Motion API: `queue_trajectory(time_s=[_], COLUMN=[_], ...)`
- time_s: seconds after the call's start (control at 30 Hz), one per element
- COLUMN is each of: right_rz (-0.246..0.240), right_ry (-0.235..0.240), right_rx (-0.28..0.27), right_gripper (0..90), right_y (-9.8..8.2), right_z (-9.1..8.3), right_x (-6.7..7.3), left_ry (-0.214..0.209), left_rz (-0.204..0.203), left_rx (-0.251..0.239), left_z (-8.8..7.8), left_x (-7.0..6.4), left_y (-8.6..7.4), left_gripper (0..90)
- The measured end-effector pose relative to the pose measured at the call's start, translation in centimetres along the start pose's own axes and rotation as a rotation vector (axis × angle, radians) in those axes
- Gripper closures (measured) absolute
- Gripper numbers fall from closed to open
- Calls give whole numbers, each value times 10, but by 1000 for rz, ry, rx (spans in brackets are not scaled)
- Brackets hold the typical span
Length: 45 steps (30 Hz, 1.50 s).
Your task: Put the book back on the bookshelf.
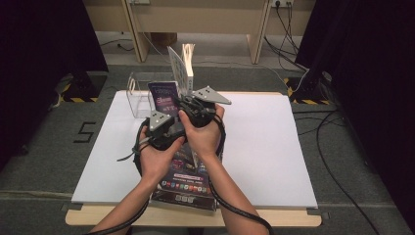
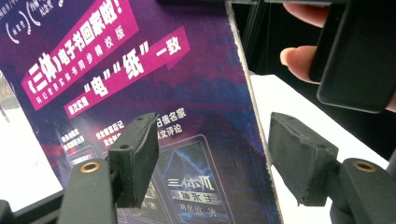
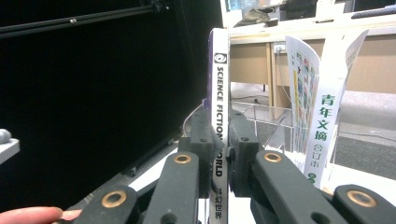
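The right hand-held gripper [image 3: 223, 154] is clamped on the spine of a purple Science Fiction World magazine [image 3: 219, 116], holding it upright above the white counter [image 1: 264, 142] near the clear acrylic stand [image 1: 139, 93]. The left hand-held gripper [image 2: 210, 158] stands wide open, its pads either side of the magazine's cover edge, not pressing it

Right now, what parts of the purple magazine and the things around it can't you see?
- High view: the purple magazine is mostly behind the hands and grippers.
- Left gripper view: its top and bottom are cut off by the frame edges.
- High view: the magazine lying flat is partly under the forearms; its print is too small to read.
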State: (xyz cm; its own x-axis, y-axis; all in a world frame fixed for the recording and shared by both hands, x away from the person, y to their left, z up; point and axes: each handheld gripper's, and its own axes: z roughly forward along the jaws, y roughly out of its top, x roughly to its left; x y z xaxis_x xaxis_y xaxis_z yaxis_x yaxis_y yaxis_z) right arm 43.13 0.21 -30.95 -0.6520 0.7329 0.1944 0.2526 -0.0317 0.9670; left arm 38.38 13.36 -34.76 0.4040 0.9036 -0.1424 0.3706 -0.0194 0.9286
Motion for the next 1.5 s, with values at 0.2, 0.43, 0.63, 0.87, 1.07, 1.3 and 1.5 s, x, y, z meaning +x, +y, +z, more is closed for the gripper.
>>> queue_trajectory(time_s=[0.2,0.43,0.63,0.87,1.07,1.3,1.5], right_rz=[0,-2,9,-17,-50,-53,-59], right_ry=[0,-8,5,47,66,50,54], right_rx=[7,13,22,52,57,52,45], right_gripper=[832,831,830,821,804,792,783], right_y=[0,-1,-1,0,0,-1,-4], right_z=[-1,-1,-1,1,4,6,9], right_x=[0,2,2,9,18,25,28], left_ry=[9,32,18,-8,7,50,99], left_rz=[-18,-15,-35,-92,-97,-77,-62], left_rx=[11,16,20,10,1,-8,-12], left_z=[5,6,4,-5,-17,-23,-28], left_x=[0,-3,-2,4,8,9,8], left_y=[-3,-4,-4,-9,-12,-15,-19], left_gripper=[348,362,396,478,552,643,692])
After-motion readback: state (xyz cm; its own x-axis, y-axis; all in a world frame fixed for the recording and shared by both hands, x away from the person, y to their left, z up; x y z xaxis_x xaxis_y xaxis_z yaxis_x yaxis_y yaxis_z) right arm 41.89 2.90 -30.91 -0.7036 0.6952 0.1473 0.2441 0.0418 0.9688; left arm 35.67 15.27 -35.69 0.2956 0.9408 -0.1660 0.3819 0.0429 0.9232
